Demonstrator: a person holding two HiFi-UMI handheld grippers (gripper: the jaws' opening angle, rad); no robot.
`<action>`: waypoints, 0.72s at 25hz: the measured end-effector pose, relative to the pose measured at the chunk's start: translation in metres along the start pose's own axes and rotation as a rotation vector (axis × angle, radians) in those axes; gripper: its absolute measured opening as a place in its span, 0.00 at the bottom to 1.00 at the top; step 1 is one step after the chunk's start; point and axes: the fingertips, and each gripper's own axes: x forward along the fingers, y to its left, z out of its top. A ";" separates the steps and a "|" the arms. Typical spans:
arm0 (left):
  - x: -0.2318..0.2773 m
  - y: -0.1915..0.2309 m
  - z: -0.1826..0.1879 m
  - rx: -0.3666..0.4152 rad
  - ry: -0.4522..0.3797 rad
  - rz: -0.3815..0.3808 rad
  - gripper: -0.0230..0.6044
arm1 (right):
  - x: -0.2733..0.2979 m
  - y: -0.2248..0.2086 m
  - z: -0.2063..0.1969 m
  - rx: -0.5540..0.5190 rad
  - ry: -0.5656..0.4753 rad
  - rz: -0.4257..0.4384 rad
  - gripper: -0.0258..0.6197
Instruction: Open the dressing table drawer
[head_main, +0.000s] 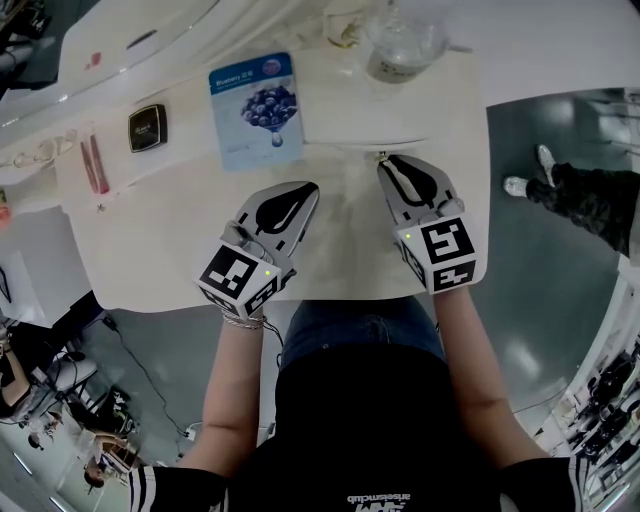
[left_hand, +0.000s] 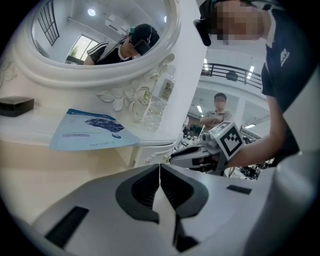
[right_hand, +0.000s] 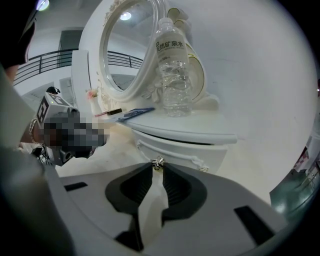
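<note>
The white dressing table (head_main: 160, 240) has a small drawer (right_hand: 176, 149) under its raised shelf, with a little metal knob (right_hand: 158, 163) on the front. My right gripper (right_hand: 158, 166) reaches that knob, which sits between its fingertips with both tips against it. In the head view the right gripper (head_main: 385, 162) points at the shelf's front edge, where the knob (head_main: 381, 155) just shows. The drawer looks closed. My left gripper (head_main: 306, 190) hovers over the tabletop to the left, jaws shut with nothing in them. The left gripper (left_hand: 160, 167) points toward the shelf.
On the shelf lie a blue face-mask packet (head_main: 255, 110), a black compact (head_main: 147, 127) and pink sticks (head_main: 93, 165). A clear water bottle (right_hand: 173, 75) stands beside the oval mirror (right_hand: 125, 55). Another person's legs (head_main: 590, 195) show at the right. The table's front edge is by my waist.
</note>
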 end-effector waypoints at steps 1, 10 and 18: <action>0.000 -0.001 0.000 0.001 -0.001 -0.001 0.07 | -0.001 0.001 -0.001 -0.001 0.001 -0.001 0.16; -0.006 -0.010 -0.004 0.001 -0.007 -0.001 0.07 | -0.011 0.010 -0.010 -0.003 0.010 0.005 0.16; -0.013 -0.020 -0.009 -0.002 -0.006 0.004 0.07 | -0.019 0.019 -0.020 -0.001 0.024 0.017 0.16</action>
